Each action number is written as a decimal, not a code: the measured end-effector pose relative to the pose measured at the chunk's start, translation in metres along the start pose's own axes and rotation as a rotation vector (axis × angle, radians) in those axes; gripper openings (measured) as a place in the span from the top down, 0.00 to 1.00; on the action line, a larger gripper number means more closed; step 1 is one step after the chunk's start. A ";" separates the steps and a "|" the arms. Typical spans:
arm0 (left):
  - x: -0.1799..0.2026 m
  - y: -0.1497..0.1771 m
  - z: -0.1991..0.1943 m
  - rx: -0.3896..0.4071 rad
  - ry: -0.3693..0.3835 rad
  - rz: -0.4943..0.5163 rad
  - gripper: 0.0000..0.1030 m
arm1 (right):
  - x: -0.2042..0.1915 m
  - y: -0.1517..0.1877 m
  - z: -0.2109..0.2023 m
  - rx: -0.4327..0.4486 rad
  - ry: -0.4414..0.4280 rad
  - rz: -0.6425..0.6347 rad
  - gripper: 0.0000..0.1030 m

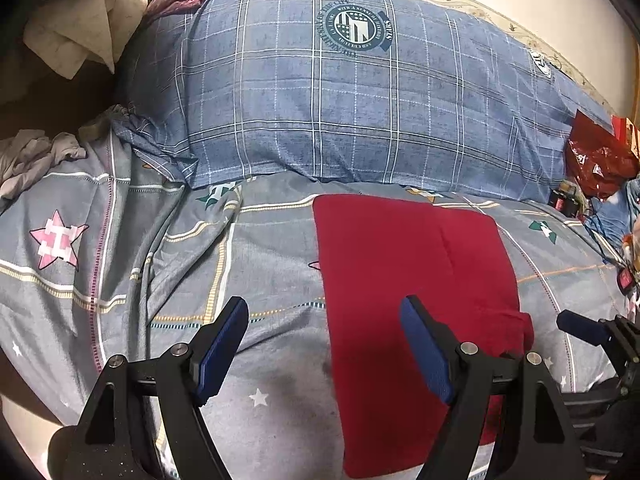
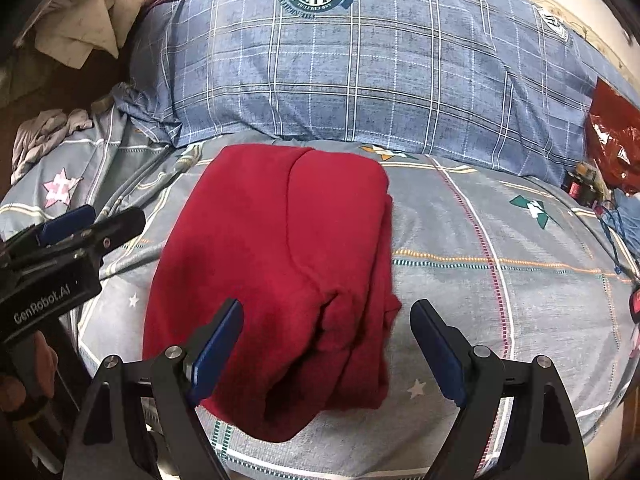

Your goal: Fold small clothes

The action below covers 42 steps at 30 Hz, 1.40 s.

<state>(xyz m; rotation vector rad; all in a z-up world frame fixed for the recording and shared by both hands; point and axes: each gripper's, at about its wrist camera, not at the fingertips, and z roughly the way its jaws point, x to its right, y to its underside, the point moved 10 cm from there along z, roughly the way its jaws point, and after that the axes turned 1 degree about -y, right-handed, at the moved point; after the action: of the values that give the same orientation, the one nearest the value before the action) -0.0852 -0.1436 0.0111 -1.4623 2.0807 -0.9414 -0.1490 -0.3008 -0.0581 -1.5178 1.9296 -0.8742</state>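
Both sets of jaws stand wide apart and grasp nothing: the left gripper (image 1: 324,344) hangs over the near left part of the red garment (image 1: 416,304), one pad over bare sheet and the other over red cloth, while the right gripper (image 2: 326,348) straddles the garment's rumpled near right corner without visibly pressing on it. The red garment (image 2: 276,280) lies on the bed, on a grey star-patterned sheet (image 2: 500,280), already folded into a rough rectangle running away from the cameras toward a blue plaid pillow (image 1: 340,112). A seam or folded edge runs down its middle, and the near right corner is bunched in several layers. It looks like a soft, fairly thick knit or fleece: light, limp, not slippery and in no way fragile, so it should sag from any single pinch and drag its lower layers along. The sensible hold, I judge, is at the two near corners, each pinch taking all layers together, since catching only the top layer would pull the fold open. The bunched right corner would likely want smoothing first. The sheet beneath is loose and creased, so a low pinch risks gathering it too. Beyond lie crumpled grey cloth (image 1: 36,156) at the left edge and a red plastic bag (image 1: 596,160) at the right.
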 end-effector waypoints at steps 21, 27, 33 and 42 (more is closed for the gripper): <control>0.002 0.003 0.005 -0.011 0.000 0.007 0.24 | -0.017 0.006 0.005 -0.017 0.004 -0.057 0.15; 0.009 -0.002 0.007 -0.012 0.009 0.009 0.24 | -0.011 -0.003 0.001 0.011 -0.014 -0.027 0.16; 0.015 -0.007 0.004 0.007 0.019 0.009 0.24 | 0.011 -0.012 -0.003 0.027 -0.016 0.032 0.15; 0.019 -0.007 0.005 0.009 0.016 0.020 0.24 | 0.025 -0.015 -0.006 0.033 -0.014 0.075 0.15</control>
<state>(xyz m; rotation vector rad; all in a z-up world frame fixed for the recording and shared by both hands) -0.0843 -0.1645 0.0131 -1.4310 2.0957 -0.9560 -0.1498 -0.3267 -0.0435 -1.4197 1.9400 -0.8562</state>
